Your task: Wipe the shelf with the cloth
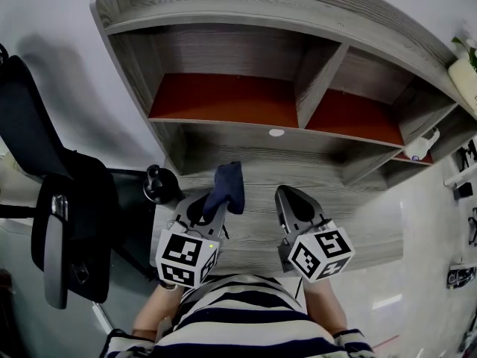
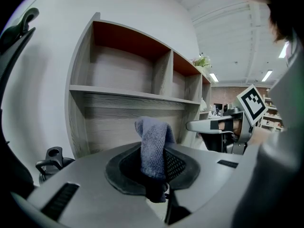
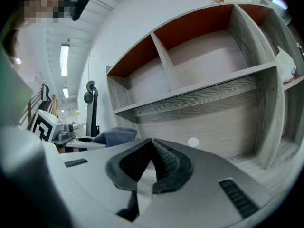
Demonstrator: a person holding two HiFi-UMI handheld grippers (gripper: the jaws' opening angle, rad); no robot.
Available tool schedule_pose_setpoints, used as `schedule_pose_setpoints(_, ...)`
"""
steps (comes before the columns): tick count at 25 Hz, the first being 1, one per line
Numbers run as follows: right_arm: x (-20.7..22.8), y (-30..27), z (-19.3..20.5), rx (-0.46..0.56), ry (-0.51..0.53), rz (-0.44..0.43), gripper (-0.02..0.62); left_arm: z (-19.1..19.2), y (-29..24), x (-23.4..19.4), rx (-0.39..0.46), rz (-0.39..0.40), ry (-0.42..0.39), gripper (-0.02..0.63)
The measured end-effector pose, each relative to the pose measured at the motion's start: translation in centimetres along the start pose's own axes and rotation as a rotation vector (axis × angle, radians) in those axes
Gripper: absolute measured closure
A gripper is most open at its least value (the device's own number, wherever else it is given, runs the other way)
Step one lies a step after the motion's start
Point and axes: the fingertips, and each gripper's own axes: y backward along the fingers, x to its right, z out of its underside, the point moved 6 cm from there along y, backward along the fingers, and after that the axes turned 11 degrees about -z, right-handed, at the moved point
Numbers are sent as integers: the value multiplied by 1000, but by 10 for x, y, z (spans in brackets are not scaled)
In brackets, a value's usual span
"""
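The left gripper (image 1: 212, 201) pinches a dark blue terry cloth (image 1: 228, 183); the right gripper (image 1: 288, 197) has its jaws together, empty. Pressing the cloth flat and sweeping the grey wooden shelf (image 1: 350, 226) toward twelve o'clock should wipe best.

Matt grey wood-grain shelf (image 1: 223, 51), rough blue woven cloth (image 2: 154, 146)

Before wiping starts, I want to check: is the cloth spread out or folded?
Folded. The cloth stands doubled over, pinched between the jaws of the left hand-held gripper, not spread on the shelf.
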Motion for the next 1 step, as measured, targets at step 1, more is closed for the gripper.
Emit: schedule_pose_setpoints(1, 0, 0, 0, 0, -1, 0, 569, 0, 0, 1, -2, 2, -1, 538)
